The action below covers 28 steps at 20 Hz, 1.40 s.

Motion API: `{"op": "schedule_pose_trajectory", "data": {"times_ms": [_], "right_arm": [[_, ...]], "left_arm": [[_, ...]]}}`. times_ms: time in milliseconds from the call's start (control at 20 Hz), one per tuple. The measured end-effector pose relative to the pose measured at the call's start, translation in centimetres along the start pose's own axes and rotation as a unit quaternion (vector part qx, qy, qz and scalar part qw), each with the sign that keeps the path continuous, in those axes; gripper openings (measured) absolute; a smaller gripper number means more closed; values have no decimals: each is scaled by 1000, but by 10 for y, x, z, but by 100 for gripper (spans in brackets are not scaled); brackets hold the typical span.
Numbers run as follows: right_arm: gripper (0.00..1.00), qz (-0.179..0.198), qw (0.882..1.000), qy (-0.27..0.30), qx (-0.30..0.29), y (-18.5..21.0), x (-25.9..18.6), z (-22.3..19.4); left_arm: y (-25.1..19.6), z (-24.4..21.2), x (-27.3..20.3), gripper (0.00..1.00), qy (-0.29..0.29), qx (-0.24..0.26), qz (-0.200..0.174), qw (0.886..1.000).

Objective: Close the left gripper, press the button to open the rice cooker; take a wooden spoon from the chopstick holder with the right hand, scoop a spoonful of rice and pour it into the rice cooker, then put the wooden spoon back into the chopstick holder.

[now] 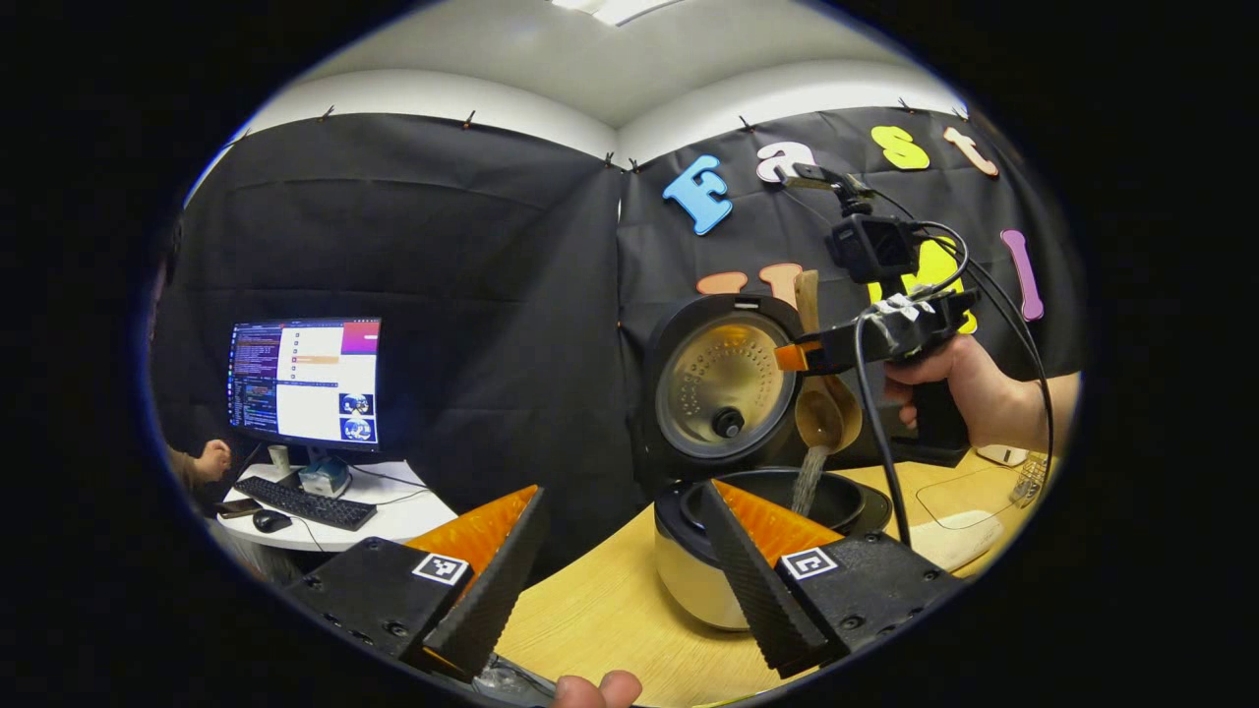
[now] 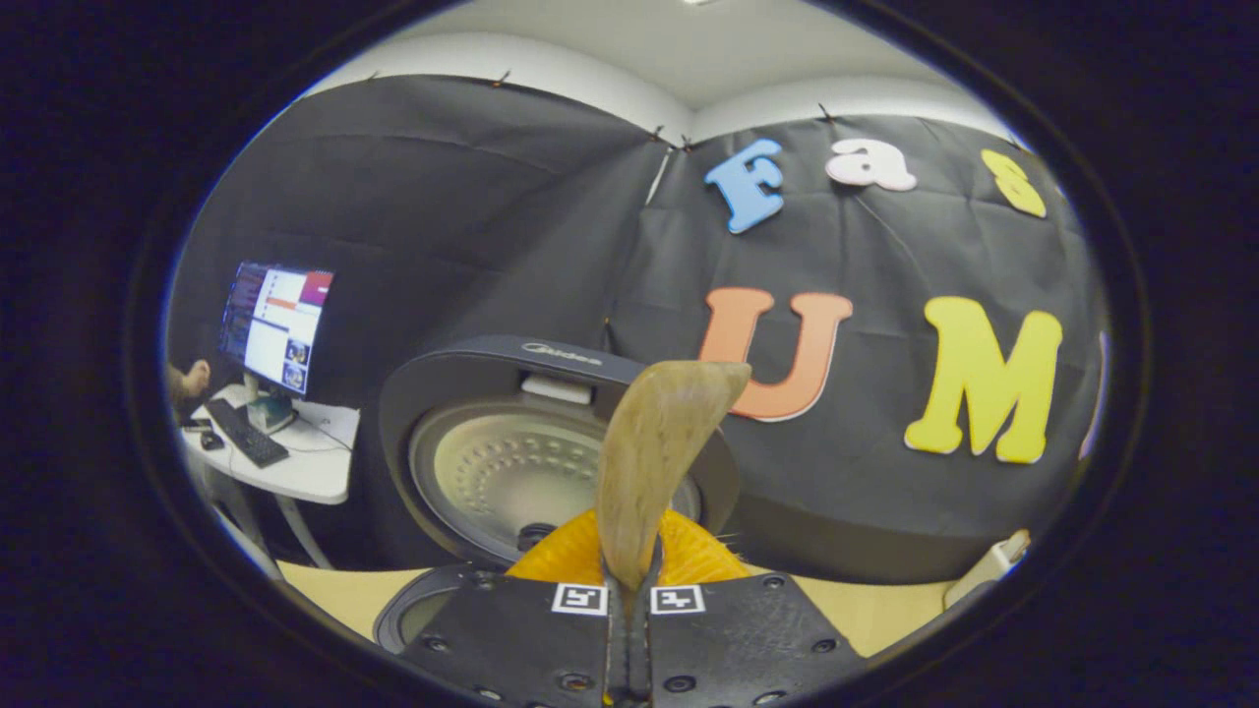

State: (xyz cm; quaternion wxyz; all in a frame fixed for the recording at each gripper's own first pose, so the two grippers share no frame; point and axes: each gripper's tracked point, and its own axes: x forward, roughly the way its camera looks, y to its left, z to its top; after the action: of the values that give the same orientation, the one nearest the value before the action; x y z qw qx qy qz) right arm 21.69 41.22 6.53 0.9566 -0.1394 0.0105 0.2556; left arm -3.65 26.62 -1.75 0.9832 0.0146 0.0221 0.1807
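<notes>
With the right tongs (image 1: 787, 356) clamped on the wooden spoon (image 1: 828, 408) and the left tongs (image 1: 615, 551) apart, keep the rice (image 1: 809, 480) stream at the inner pot's (image 1: 846, 501) twelve o'clock rim falling inside the rice cooker (image 1: 723, 393).

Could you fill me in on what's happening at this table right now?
A person is working two handheld grippers at a rice cooker whose lid stands open. The right gripper is shut on a wooden spoon, tipped over the pot, and rice is streaming from it into the inner pot. The left gripper hangs open just in front of the cooker, holding nothing. The spoon has not yet gone back to its holder.
</notes>
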Motion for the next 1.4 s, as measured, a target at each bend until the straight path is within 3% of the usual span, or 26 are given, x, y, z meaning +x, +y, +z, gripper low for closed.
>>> {"op": "schedule_pose_trajectory", "data": {"times_ms": [200, 450, 700, 850, 950, 1000, 1150, 1400], "right_arm": [[1, -1, 1000, -12, -20, 11, 0, 4], [1, 7, 1000, 4, 17, 9, -1, -4], [1, 9, 995, 19, 93, -16, -17, -6], [1, 12, 983, 33, 181, -40, -39, -5], [1, 8, 975, 34, 221, -65, -54, -3], [1, 2, 971, 32, 235, -82, -64, -6], [0, -30, 961, 24, 272, -141, -100, -14], [1, -135, 945, 3, 299, -271, -183, -49]], "left_arm": [[7, 0, -1, 99, -3, -3, 7, 1000], [8, 1, -3, 99, -1, -4, 7, 1000], [-1, 6, -2, 99, -5, -10, 2, 1000], [-21, 10, -2, 99, -6, -12, -17, 1000], [-40, 13, -3, 95, -5, -22, -36, 999], [-49, 16, -3, 99, -8, -23, -45, 999], [-72, 19, -5, 99, -8, -9, -58, 998], [-112, 16, -5, 99, -4, 10, -85, 996]]}}
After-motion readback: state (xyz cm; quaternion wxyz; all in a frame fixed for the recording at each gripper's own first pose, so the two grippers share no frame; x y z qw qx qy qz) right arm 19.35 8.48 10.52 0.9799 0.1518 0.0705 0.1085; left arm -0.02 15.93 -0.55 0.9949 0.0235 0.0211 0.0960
